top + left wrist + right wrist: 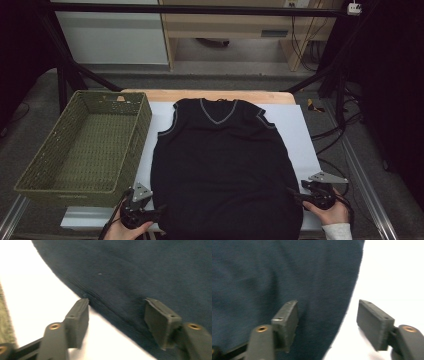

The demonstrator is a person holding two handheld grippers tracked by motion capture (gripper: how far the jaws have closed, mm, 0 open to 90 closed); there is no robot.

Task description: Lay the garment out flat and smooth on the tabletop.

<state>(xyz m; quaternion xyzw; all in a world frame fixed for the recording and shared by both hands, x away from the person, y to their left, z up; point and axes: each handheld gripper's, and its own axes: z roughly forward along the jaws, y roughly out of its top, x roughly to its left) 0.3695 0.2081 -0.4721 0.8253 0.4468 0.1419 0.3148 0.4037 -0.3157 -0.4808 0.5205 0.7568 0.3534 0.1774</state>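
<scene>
Both tools, left (159, 214) & right (292, 194), straddle knit vest (222, 165) hem, jaws apart.

Green woven basket (85, 145) stood empty at table's left edge. White sheet (300, 130) covered wooden table (210, 95). Cables (305, 45) hung by cabinet beyond.

Vest (222, 165) flat on sheet (300, 130) atop table (210, 94), neckline at far side, hem at near edge; basket (85, 150) left of vest, on table's left edge, overlapping sheet; left gripper (159, 214) at vest's near-left hem corner, straddling its edge; right gripper (294, 196) at near-right side edge, likewise straddling.
</scene>
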